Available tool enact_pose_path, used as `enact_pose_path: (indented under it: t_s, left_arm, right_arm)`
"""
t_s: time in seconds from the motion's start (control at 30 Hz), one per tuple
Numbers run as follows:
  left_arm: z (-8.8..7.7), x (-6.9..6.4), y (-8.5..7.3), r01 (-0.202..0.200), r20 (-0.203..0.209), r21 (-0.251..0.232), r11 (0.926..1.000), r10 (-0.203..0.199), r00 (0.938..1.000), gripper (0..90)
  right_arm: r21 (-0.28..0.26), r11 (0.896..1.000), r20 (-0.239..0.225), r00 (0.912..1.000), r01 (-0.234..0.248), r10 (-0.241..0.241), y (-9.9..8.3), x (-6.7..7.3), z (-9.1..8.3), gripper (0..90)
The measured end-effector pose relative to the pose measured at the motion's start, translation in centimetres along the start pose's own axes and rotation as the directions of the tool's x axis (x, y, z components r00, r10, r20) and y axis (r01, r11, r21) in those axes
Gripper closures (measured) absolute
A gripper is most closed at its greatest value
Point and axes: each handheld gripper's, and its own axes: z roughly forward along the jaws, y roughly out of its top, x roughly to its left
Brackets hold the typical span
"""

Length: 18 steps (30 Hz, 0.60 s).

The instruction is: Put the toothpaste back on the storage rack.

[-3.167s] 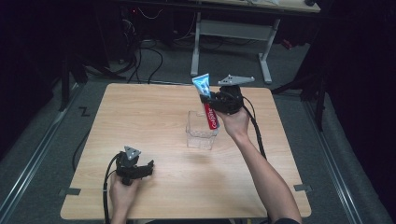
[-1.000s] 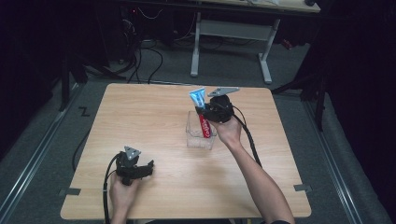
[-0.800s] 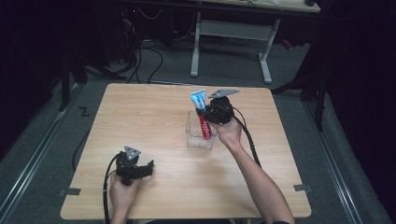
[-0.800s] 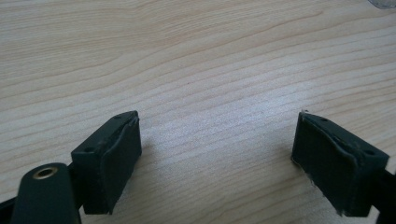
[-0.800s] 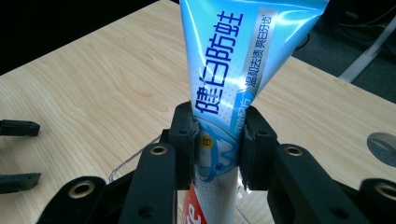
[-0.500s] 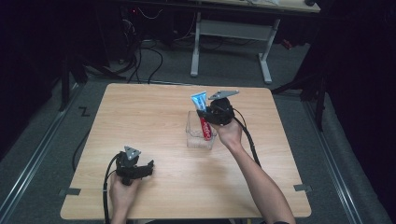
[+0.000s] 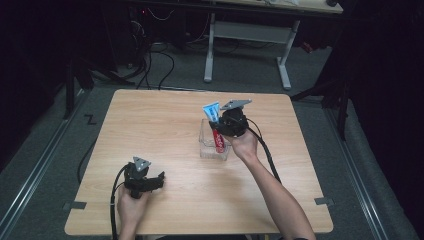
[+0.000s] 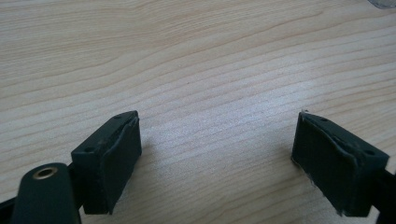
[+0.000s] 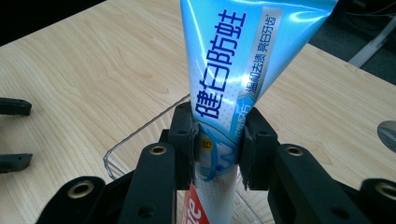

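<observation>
Toothpaste tube (image 9: 233, 74) is now standing almost upright with its lower, red end inside the clear box (image 7: 209, 150), which sits on the table (image 7: 165, 125) a little past the middle, toward the far side. The right gripper (image 9: 218, 140) is clamped on the tube near its middle, one pad on each side, and the blue flat end rises above the jaws. From the high view I see the tube (image 7: 214, 125) leaning a bit, its top pointing away from the person, and the right gripper (image 7: 226, 131) just beside the box rim. I judge that the carrying is done and the placing is nearly done: the tube is in the box, but I cannot tell if its bottom end already touches the floor of the box. What is left, as I see it, is to lower or lean it until it rests, to let go and to take the hand away. The left gripper (image 7: 150, 181) rests low at the near left of the table, well apart from the box, with jaws wide apart and nothing between them.
</observation>
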Motion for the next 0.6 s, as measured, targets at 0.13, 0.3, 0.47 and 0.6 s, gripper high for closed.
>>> enact_pose_path:
  t_s: [0.13, 0.3, 0.47, 0.6]
  left_arm:
    - [0.00, 0.01, 0.00, -0.001, 0.000, 0.001, 1.0000, 0.001, 1.0000, 16.0]
    - [0.01, -0.01, -0.01, 0.001, 0.000, -0.002, 1.0000, -0.001, 1.0000, 16.0]
    - [0.01, -0.01, 0.00, 0.001, 0.000, -0.002, 1.0000, -0.001, 1.0000, 16.0]
    - [0.01, -0.01, 0.00, 0.001, -0.001, -0.002, 1.0000, -0.001, 1.0000, 16.0]
  right_arm:
    - [0.004, 1.000, -0.002, 1.0000, 0.004, -0.004, -0.04, 0.18, 0.18, 69.7]
    - [0.018, 1.000, -0.011, 0.9999, 0.012, -0.011, -0.18, 0.44, 0.67, 69.5]
    - [0.018, 1.000, -0.013, 0.9998, 0.018, -0.018, -0.19, 0.59, 0.94, 69.2]
    - [0.018, 1.000, -0.015, 0.9998, 0.013, -0.013, -0.19, 0.58, 1.04, 68.9]
